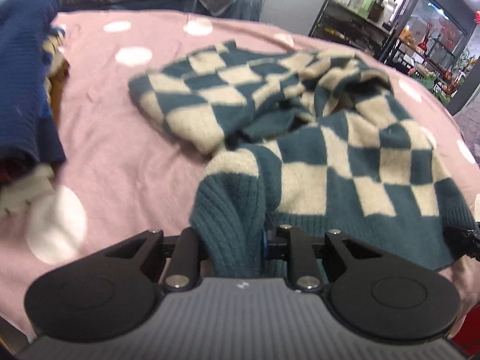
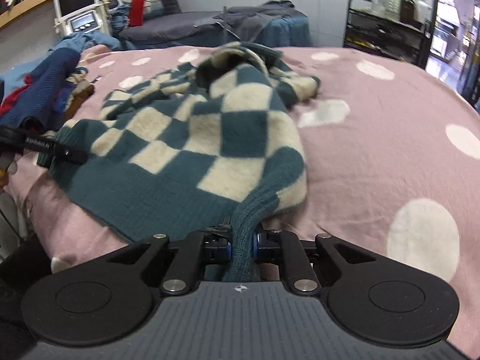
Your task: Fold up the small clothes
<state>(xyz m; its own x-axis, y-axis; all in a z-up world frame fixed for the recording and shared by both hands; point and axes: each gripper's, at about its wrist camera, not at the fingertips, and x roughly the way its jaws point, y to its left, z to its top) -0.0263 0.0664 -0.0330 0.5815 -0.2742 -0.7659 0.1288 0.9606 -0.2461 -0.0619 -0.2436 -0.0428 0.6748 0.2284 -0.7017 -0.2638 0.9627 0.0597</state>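
**Sweater pinned at both hem corners, ready for spreading**

Left gripper [image 1: 232, 240]: jaws drawn narrow and clamped on a bunched ribbed teal edge of the sweater [image 1: 315, 138]. The knit rises straight out of the jaws toward 12 o'clock, which suggests the fabric bears tension there.

Right gripper [image 2: 241, 244]: likewise closed tight on ribbed edge, with a thin roll of knit pinched between the blue pads. In the right wrist view the left gripper shows at 9 o'clock, gripping the opposite end of the same ribbed band. In my judgement the two-point hold along one edge is meant to let the garment be drawn flat and square before any fold.

Sweater position: lying on the pink spotted bed [image 2: 390, 150], the near hem toward both grippers, the body running to 12 o'clock. The far part is crumpled, with a sleeve or collar humped up; blur prevents telling which.

Other items: a pile [image 1: 24, 90] of blue and mixed clothes sits at 9 o'clock, apart from the sweater.

Assessment: folding proper not yet begun. The garment needs flattening first, and the rumpled far end may drag unevenly.
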